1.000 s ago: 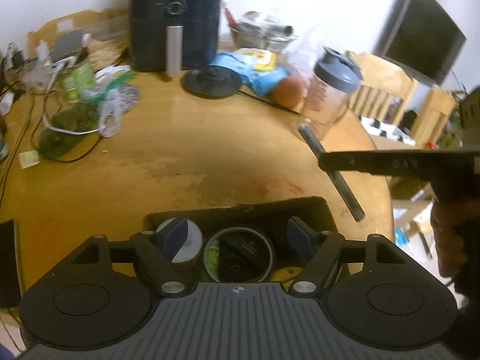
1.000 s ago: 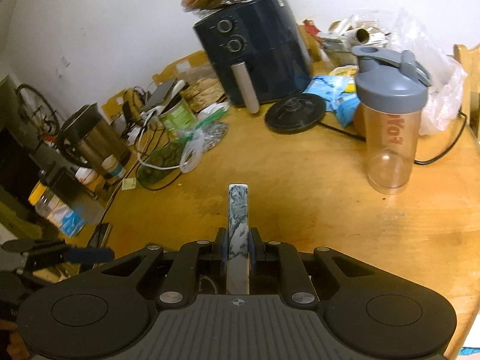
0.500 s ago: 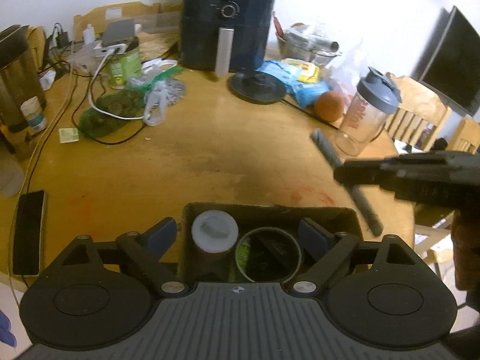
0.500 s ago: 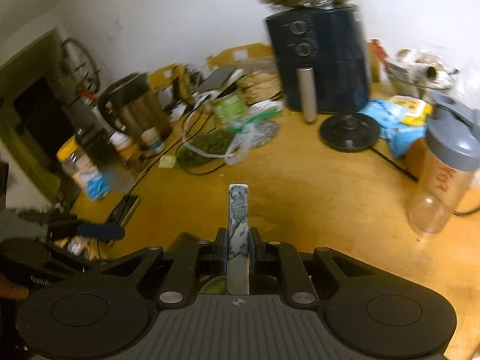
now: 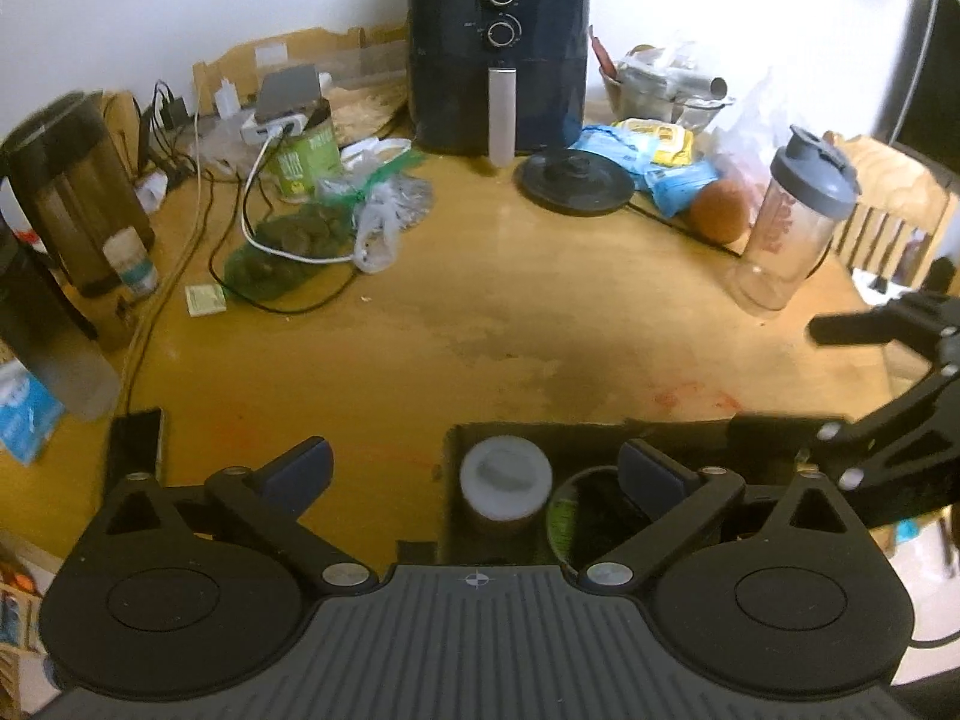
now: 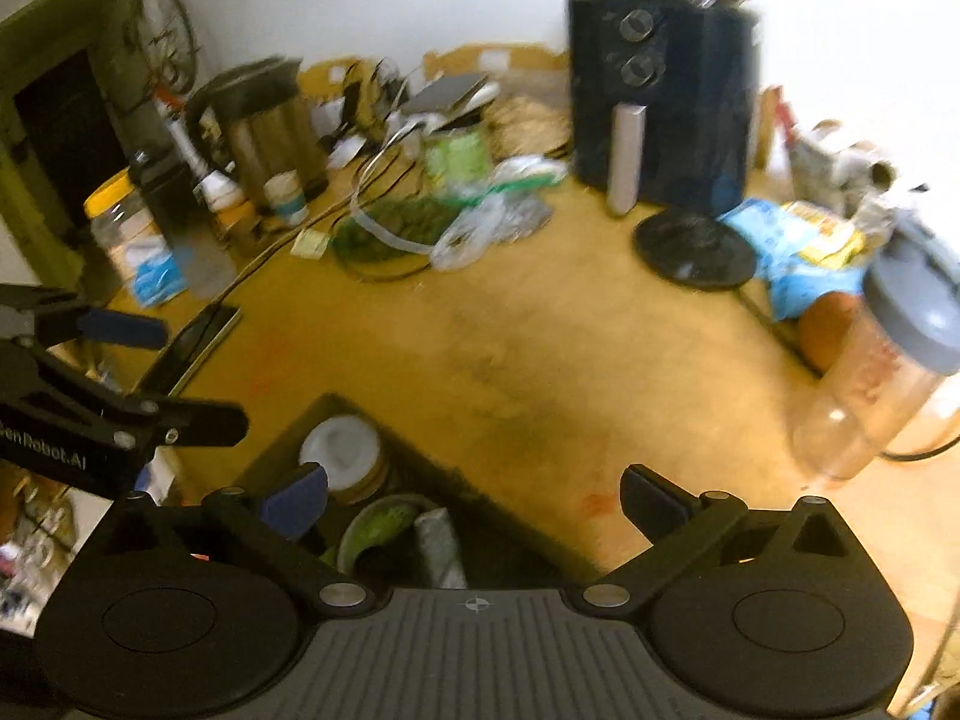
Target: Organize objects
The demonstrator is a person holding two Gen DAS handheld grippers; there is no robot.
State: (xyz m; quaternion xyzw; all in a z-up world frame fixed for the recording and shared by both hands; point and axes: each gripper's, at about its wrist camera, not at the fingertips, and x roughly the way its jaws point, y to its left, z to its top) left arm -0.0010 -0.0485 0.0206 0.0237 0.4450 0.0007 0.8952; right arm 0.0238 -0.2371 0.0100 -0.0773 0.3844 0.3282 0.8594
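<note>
Both my left gripper (image 5: 474, 471) and right gripper (image 6: 474, 501) opening wide, empty; marbled stick (image 6: 441, 546) now in box (image 6: 288, 450), shaker bottle (image 5: 792, 222) plus table clutter left.

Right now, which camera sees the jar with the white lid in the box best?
The left wrist view: the jar with the white lid sits sharp and whole, seen from above, inside the dark box. The right wrist view is blurry, and a gripper finger hides part of the jar.

Jar (image 5: 505, 480) and tin (image 5: 579, 516) in box (image 5: 540, 435) – on table (image 5: 480, 312).
</note>
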